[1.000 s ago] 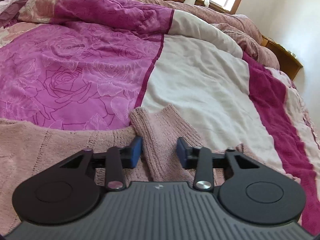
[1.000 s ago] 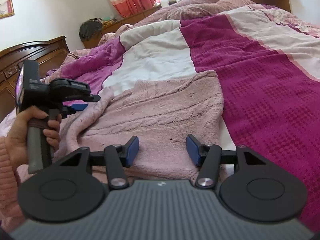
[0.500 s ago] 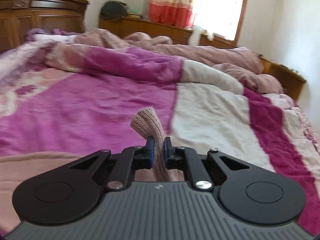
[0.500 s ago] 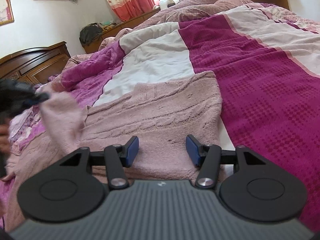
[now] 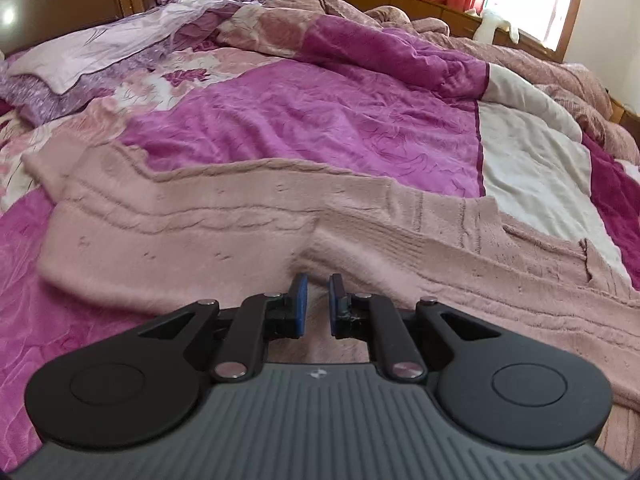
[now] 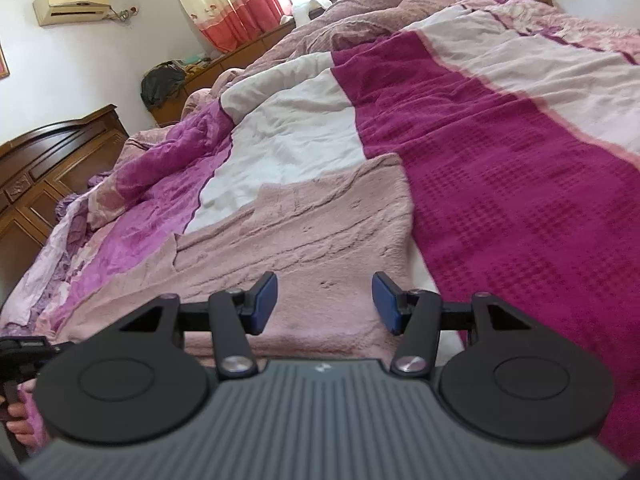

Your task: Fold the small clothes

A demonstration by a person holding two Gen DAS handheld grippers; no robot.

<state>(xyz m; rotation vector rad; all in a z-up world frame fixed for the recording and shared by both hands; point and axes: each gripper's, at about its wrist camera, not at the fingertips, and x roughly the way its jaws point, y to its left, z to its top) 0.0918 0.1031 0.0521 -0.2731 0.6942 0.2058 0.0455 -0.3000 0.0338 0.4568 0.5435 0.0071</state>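
A pink knitted sweater lies spread on the bed; it also shows in the right wrist view. My left gripper is low over the sweater, its blue pads a narrow gap apart with pink knit between them; a sleeve fold runs from the pads across the body. My right gripper is open and empty, hovering over the sweater's near edge. The left gripper's handle and the hand holding it show at the lower left of the right wrist view.
The bed carries a magenta, white and pink quilt with bunched bedding at the back. A dark wooden headboard stands at the left. A window with red curtains is behind.
My left gripper closed on the sleeve cuff, lifted it, and carried it across onto the sweater body; its jaws now stand slightly apart. My right gripper stayed open and tilted a little.
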